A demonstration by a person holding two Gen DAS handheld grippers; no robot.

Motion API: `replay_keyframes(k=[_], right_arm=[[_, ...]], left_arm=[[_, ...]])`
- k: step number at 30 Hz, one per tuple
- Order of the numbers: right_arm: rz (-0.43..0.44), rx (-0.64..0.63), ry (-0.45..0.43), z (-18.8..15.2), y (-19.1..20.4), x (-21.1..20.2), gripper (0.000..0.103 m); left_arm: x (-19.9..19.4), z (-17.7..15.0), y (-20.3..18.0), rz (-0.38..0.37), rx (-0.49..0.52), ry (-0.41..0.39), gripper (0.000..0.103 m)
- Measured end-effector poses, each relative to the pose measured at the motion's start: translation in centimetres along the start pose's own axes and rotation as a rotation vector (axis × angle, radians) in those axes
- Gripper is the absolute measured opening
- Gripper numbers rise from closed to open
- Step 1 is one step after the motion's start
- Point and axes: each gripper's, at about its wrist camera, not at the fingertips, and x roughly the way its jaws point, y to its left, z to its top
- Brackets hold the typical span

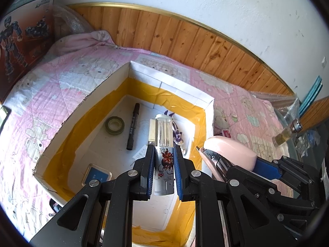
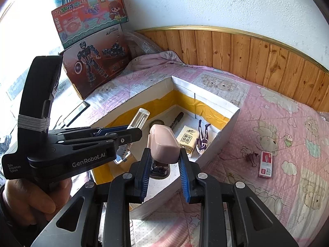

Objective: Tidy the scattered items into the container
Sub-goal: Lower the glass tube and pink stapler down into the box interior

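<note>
My left gripper (image 1: 163,150) is shut on a clear plastic tube with a spider print (image 1: 163,135) and holds it above the inside of the white box lined with yellow tape (image 1: 170,78). My right gripper (image 2: 164,151) is shut on a pink stapler (image 2: 164,142), which hangs over the near right part of the box (image 2: 218,144). Inside the box lie a black marker (image 1: 133,126), a tape roll (image 1: 114,125), a tissue packet (image 2: 186,140), a purple figure (image 2: 202,140) and a blue card (image 1: 96,177). The stapler (image 1: 230,150) also shows in the left wrist view.
A red staple box (image 2: 265,164) and a small dark toy (image 2: 251,157) lie on the pink quilt right of the box. Two toy cartons (image 2: 92,65) lean at the back left. A small amber bottle (image 1: 286,132) stands far right. A hand (image 2: 30,197) grips the left tool.
</note>
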Motion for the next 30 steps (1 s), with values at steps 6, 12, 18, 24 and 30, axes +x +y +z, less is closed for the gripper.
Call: replay_keyframes(k=[6, 12, 18, 24, 30], right_arm=[[0.005, -0.011, 0.007, 0.0, 0.6, 0.4, 0.028], [0.007, -0.016, 0.014, 0.0, 1.0, 0.8, 0.028], [0.008, -0.017, 0.02, 0.0, 1.2, 1.0, 0.028], [0.012, -0.026, 0.029, -0.2, 1.7, 1.5, 0.027], [0.019, -0.04, 0.048, -0.4, 2.4, 2.3, 0.028]], left_arm=[[-0.2, 0.7, 0.5, 0.004, -0.006, -0.005, 0.018], [0.1, 1.1, 1.3, -0.004, -0.023, 0.008, 0.018], [0.9, 1.4, 2.2, -0.032, -0.052, 0.047, 0.018], [1.5, 1.7, 3.2, -0.04, -0.074, 0.071, 0.018], [2.1, 2.0, 4.0, -0.025, -0.078, 0.089, 0.018]])
